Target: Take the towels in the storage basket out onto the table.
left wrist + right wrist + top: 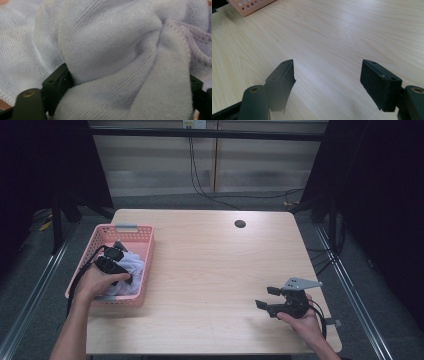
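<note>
The left gripper (116, 261) dips into the pink perforated plastic basket (100, 232) at the table's left edge, its jaws wide around a soft fold of pale lavender terry cloth (112, 62) lying there; whether they truly pinch it I cannot tell. The right gripper (327, 82) rests low over bare light-wood tabletop (337, 32), jaws apart, near the front right corner.
</note>
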`<state>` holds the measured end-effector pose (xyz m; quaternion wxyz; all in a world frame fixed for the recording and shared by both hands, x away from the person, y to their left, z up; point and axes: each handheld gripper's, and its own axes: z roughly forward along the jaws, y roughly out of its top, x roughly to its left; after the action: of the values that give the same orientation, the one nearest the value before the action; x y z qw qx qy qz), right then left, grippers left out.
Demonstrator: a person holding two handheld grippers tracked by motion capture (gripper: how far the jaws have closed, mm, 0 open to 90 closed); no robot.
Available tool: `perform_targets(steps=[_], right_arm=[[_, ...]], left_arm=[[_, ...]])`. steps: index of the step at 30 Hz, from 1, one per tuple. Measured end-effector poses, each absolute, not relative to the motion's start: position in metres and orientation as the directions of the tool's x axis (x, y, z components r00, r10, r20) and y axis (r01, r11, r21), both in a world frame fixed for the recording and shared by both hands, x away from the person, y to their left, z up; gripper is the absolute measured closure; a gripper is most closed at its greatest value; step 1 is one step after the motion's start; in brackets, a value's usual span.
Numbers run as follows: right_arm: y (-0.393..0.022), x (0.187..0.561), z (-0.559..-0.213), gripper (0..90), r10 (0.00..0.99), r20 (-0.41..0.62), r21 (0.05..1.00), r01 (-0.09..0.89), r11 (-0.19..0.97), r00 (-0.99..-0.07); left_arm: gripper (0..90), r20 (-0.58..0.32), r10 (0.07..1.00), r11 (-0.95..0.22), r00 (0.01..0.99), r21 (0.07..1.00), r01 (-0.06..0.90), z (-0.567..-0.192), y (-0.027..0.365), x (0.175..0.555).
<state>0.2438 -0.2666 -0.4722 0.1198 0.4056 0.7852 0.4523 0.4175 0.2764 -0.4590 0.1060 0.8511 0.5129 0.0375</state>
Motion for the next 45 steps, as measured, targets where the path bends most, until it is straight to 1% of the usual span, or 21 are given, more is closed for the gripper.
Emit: perform_targets(steps=[2,3,4,5,10,11,12,14,16,19,20,25,27,30,31,34,37,38,43,44,45], right_arm=[[-0.267,0.244,-0.472,27.5,0.745,0.179,0.807,0.529,0.263,-0.642],[-0.267,0.244,-0.472,27.5,0.745,0.179,0.807,0.529,0.263,-0.642],[-0.267,0.244,-0.472,27.4,0.745,0.177,0.807,0.528,0.264,-0.643],[-0.267,0.244,-0.472,27.4,0.746,0.18,0.806,0.531,0.262,-0.642],[-0.266,0.244,-0.472,27.4,0.742,0.181,0.805,0.531,0.265,-0.645],[-0.266,0.244,-0.472,27.4,0.742,0.181,0.805,0.531,0.265,-0.645],[-0.267,0.244,-0.472,27.4,0.745,0.182,0.804,0.533,0.262,-0.642],[-0.267,0.244,-0.472,27.4,0.746,0.183,0.804,0.534,0.262,-0.641],[-0.267,0.246,-0.473,27.2,0.747,0.183,0.802,0.537,0.262,-0.639],[-0.266,0.246,-0.472,26.5,0.745,0.187,0.8,0.539,0.262,-0.64],[-0.266,0.245,-0.472,26.1,0.746,0.186,0.801,0.538,0.262,-0.64],[-0.265,0.246,-0.472,25.3,0.743,0.189,0.799,0.541,0.263,-0.642],[-0.265,0.246,-0.472,25.1,0.745,0.188,0.798,0.542,0.264,-0.64],[-0.265,0.245,-0.472,25.0,0.743,0.189,0.8,0.539,0.262,-0.642],[-0.265,0.245,-0.472,25.0,0.743,0.189,0.8,0.539,0.262,-0.642],[-0.265,0.245,-0.472,25.0,0.742,0.192,0.8,0.541,0.261,-0.642],[-0.265,0.245,-0.471,25.0,0.74,0.191,0.802,0.538,0.261,-0.645],[-0.265,0.245,-0.471,25.0,0.74,0.193,0.801,0.539,0.26,-0.645],[-0.265,0.245,-0.471,24.9,0.741,0.198,0.802,0.541,0.254,-0.641],[-0.265,0.245,-0.471,24.8,0.742,0.198,0.802,0.541,0.253,-0.641],[-0.265,0.245,-0.471,24.8,0.742,0.198,0.802,0.541,0.253,-0.641]], left_arm=[[24.9,-0.039,0.873,-0.465,0.486,0.238,0.853,-0.458,0.278,0.417],[29.7,-0.039,0.873,-0.465,0.486,0.238,0.853,-0.458,0.278,0.417],[29.7,-0.037,0.878,-0.451,0.477,0.269,0.851,-0.458,0.279,0.415],[33.4,-0.043,0.877,-0.45,0.479,0.276,0.849,-0.458,0.28,0.414],[39.0,-0.057,0.875,-0.45,0.48,0.269,0.852,-0.456,0.281,0.416],[39.0,-0.055,0.878,-0.445,0.475,0.271,0.854,-0.456,0.281,0.416],[43.4,-0.037,0.88,-0.443,0.474,0.298,0.846,-0.456,0.278,0.414],[44.2,-0.029,0.876,-0.454,0.482,0.289,0.843,-0.454,0.276,0.414],[47.4,-0.035,0.871,-0.461,0.49,0.286,0.84,-0.453,0.275,0.415],[48.2,-0.048,0.867,-0.462,0.495,0.29,0.838,-0.451,0.277,0.415],[48.8,-0.065,0.867,-0.456,0.495,0.298,0.838,-0.451,0.28,0.415],[49.2,-0.064,0.871,-0.446,0.488,0.316,0.837,-0.447,0.281,0.414],[49.2,-0.077,0.871,-0.439,0.485,0.319,0.84,-0.446,0.283,0.414],[49.1,-0.102,0.875,-0.411,0.473,0.36,0.838,-0.438,0.292,0.411],[49.0,-0.102,0.875,-0.411,0.473,0.36,0.838,-0.438,0.292,0.411],[48.8,-0.162,0.874,-0.367,0.459,0.401,0.839,-0.428,0.305,0.407],[48.6,-0.179,0.872,-0.353,0.456,0.416,0.838,-0.424,0.309,0.404],[48.5,-0.19,0.871,-0.336,0.453,0.442,0.832,-0.42,0.313,0.402],[48.4,-0.209,0.87,-0.307,0.445,0.477,0.824,-0.413,0.319,0.4],[48.4,-0.235,0.866,-0.283,0.442,0.499,0.819,-0.41,0.321,0.399],[48.4,-0.235,0.866,-0.283,0.442,0.499,0.819,-0.41,0.321,0.399]])
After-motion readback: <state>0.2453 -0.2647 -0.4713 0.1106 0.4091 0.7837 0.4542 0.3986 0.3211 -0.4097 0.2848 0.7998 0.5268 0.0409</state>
